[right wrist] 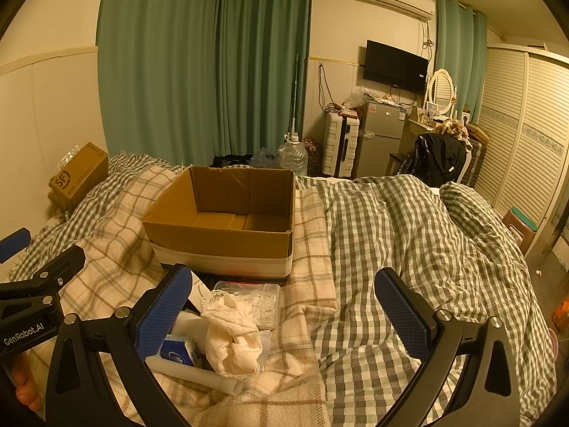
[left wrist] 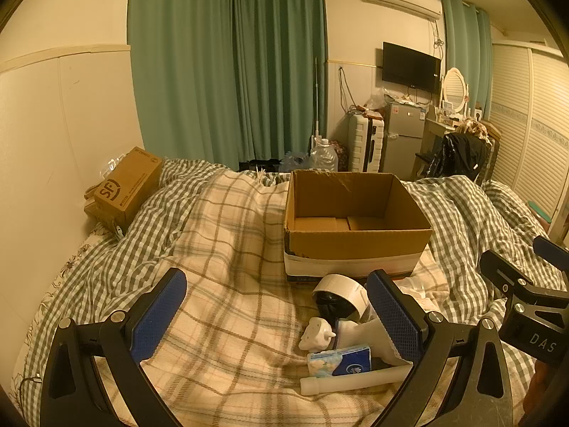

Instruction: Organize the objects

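An open, empty cardboard box [left wrist: 355, 238] stands on the bed; it also shows in the right wrist view [right wrist: 220, 245]. In front of it lies a small pile: a white tape roll [left wrist: 341, 295], a white plug [left wrist: 314, 334], a blue tissue pack [left wrist: 341, 361], a white tube [left wrist: 352, 379]. The right wrist view adds a cream cloth [right wrist: 231, 334] and a clear plastic container [right wrist: 256, 299]. My left gripper [left wrist: 277, 316] is open and empty, with the pile by its right finger. My right gripper [right wrist: 284, 316] is open and empty, with the pile by its left finger.
A plaid blanket [left wrist: 220, 249] and a checked duvet [right wrist: 409, 249] cover the bed. A brown SF parcel [left wrist: 124, 188] sits at the bed's far left by the wall. Beyond the bed are green curtains, a water jug [left wrist: 323, 158], a suitcase, a fridge and a wardrobe.
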Available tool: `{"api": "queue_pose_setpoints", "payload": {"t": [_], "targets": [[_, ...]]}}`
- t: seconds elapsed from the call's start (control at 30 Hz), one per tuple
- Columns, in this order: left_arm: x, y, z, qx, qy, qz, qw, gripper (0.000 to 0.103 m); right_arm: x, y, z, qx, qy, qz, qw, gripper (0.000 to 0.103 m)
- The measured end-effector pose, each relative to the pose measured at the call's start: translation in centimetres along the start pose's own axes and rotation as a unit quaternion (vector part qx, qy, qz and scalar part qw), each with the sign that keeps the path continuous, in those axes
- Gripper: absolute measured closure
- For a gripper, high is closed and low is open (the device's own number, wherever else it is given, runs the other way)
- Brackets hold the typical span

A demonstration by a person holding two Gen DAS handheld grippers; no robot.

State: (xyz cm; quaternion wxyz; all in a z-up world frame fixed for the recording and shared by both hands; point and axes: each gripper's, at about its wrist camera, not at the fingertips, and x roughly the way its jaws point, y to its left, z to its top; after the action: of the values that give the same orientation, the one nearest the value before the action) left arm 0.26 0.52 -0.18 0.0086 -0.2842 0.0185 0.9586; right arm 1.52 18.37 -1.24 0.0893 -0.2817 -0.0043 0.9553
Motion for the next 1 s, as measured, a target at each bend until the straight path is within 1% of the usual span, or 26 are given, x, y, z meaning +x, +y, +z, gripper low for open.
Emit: {"api": "queue_pose_setpoints", "payload": {"t": [1.0], "targets": [[0.0,-0.29,-0.12,0.002,0.001,-0.004,1.0,0.0,-0.01,0.13,-0.25,0.003,0.0,0.0,1.0,0.0]]}}
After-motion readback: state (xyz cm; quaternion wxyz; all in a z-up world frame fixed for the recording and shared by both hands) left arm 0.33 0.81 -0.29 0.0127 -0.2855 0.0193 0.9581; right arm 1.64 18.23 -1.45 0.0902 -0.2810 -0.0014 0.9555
